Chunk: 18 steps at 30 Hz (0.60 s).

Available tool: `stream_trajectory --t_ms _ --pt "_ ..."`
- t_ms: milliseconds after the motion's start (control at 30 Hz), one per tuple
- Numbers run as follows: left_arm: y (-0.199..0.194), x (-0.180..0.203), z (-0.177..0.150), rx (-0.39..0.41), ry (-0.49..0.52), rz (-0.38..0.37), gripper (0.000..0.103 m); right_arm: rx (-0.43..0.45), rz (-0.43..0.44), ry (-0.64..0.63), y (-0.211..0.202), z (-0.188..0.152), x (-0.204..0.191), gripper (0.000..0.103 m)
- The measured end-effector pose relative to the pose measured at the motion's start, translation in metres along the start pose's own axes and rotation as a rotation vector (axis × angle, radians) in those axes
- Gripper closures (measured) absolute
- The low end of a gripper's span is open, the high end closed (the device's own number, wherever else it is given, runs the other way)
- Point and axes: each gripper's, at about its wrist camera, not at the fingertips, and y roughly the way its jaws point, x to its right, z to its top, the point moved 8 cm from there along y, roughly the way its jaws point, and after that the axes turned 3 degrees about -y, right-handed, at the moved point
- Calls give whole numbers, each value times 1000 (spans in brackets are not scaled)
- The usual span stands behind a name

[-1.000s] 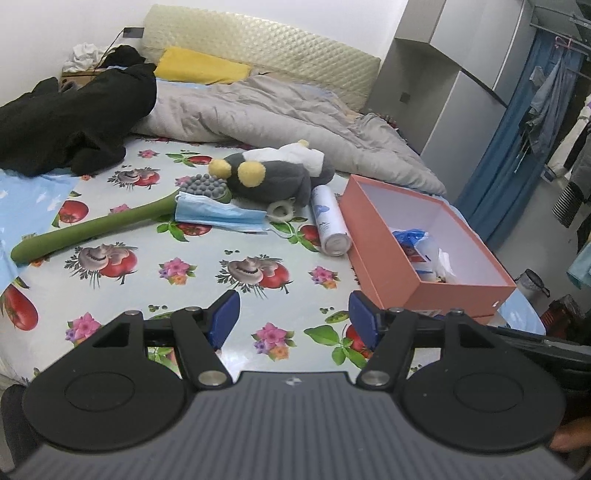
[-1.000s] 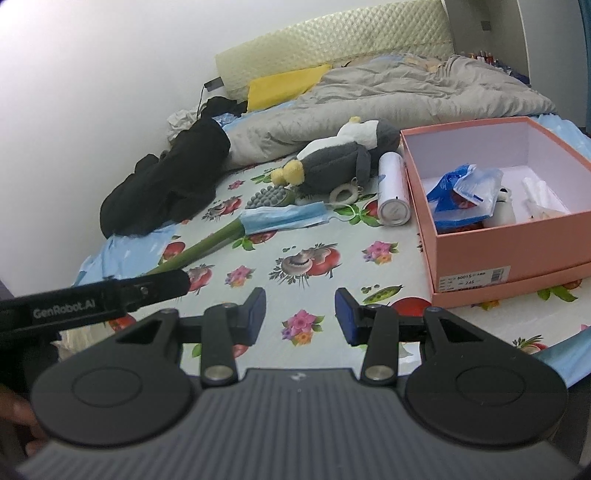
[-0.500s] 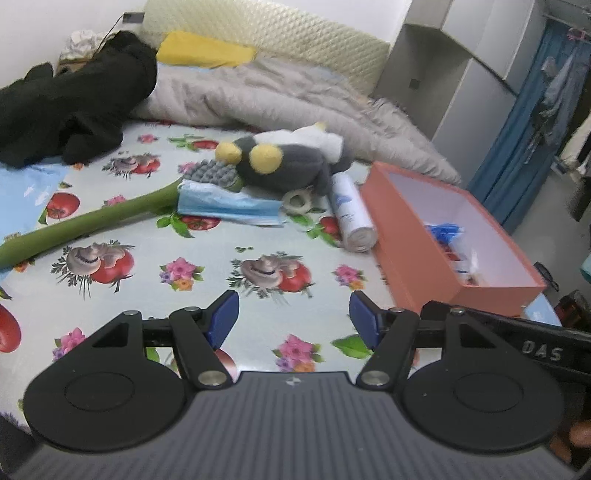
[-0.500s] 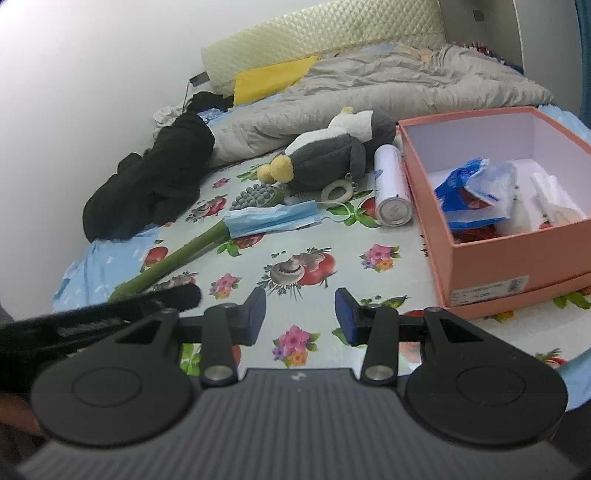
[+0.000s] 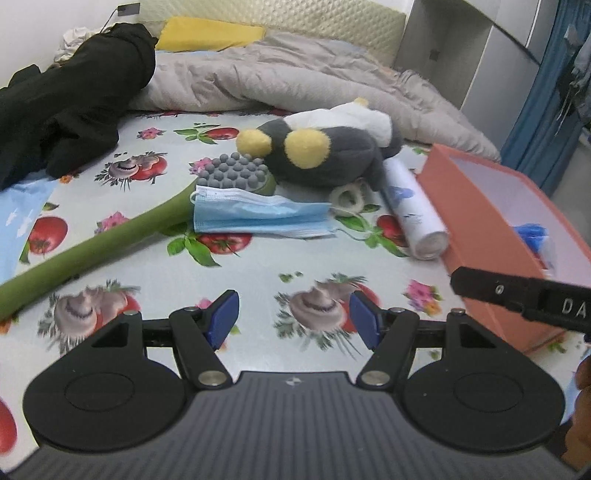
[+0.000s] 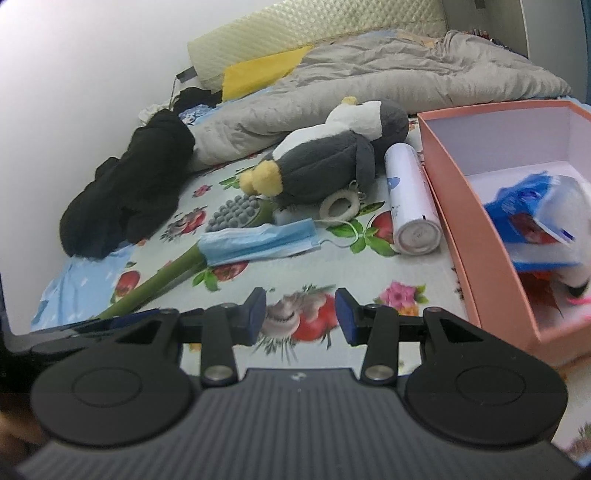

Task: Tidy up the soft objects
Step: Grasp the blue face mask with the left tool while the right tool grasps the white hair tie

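Note:
A grey, white and yellow plush penguin (image 5: 325, 155) (image 6: 325, 166) lies on the flowered bedsheet. In front of it rest a blue face mask (image 5: 258, 218) (image 6: 258, 243), a green massage stick with a grey knobbed head (image 5: 110, 240) (image 6: 232, 214), a white ring (image 6: 340, 206) and a white spray can (image 5: 413, 210) (image 6: 410, 199). A pink open box (image 5: 480, 229) (image 6: 476, 229) stands to the right, with blue and white packets inside. My left gripper (image 5: 293, 317) hangs open above the sheet, short of the mask. My right gripper (image 6: 299, 314) is open too, holding nothing.
A black garment (image 5: 66, 99) lies at the left, with a grey quilt (image 5: 295, 77) and a yellow pillow (image 5: 207, 33) behind. A grey wardrobe (image 5: 480, 55) and blue curtain (image 5: 546, 110) stand to the right. The right gripper's arm (image 5: 524, 295) crosses the left wrist view.
Both grippers have moved forward and lower toward the objects on the bed, which look larger now. Their jaw openings are unchanged.

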Motion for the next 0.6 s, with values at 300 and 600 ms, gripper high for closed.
stream_trajectory --t_ms 300,600 --pt "72 -30 31 3 -14 39 31 -5 -5 15 70 30 12 59" --pt "126 -65 49 62 -141 74 31 -14 -9 -16 142 51 15 59"
